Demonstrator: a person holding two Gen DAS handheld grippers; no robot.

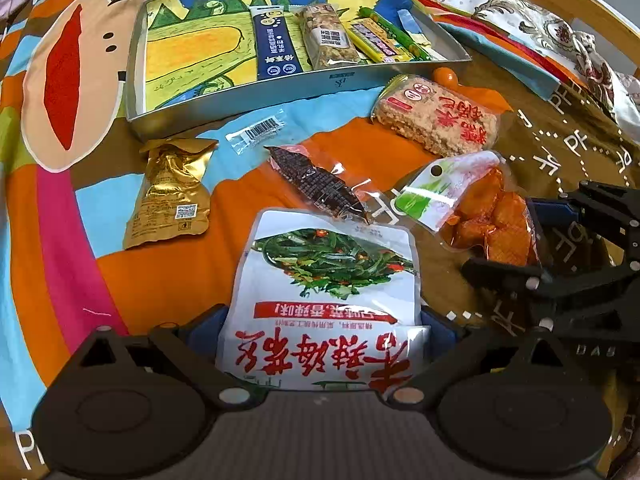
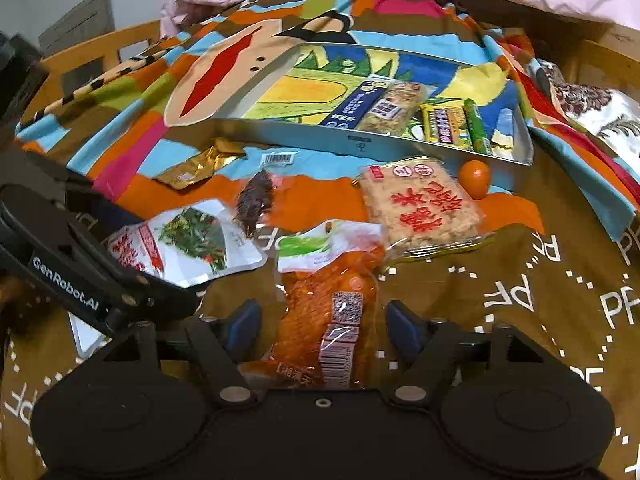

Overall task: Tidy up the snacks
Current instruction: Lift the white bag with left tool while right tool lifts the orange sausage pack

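A grey tray (image 1: 280, 94) (image 2: 304, 136) lies at the back with several snack bars in its right half. My left gripper (image 1: 322, 330) is open around the near end of a white seaweed snack pack (image 1: 324, 280) (image 2: 188, 240); the blue pads sit at its edges. My right gripper (image 2: 322, 330) (image 1: 520, 240) is open around an orange tofu snack pack (image 2: 328, 304) (image 1: 492, 220), with gaps on both sides. A rice cracker pack (image 1: 436, 114) (image 2: 420, 208), a gold pouch (image 1: 168, 196) (image 2: 196, 166) and a dark snack strip (image 1: 320, 184) (image 2: 254, 200) lie between.
All lies on a colourful cartoon cloth (image 1: 60, 200) over a wooden-framed surface. A small orange fruit (image 2: 474, 178) (image 1: 446, 76) sits by the tray's front right corner. A barcode wrapper (image 1: 256, 132) lies before the tray. A floral cushion (image 1: 540, 20) is at right.
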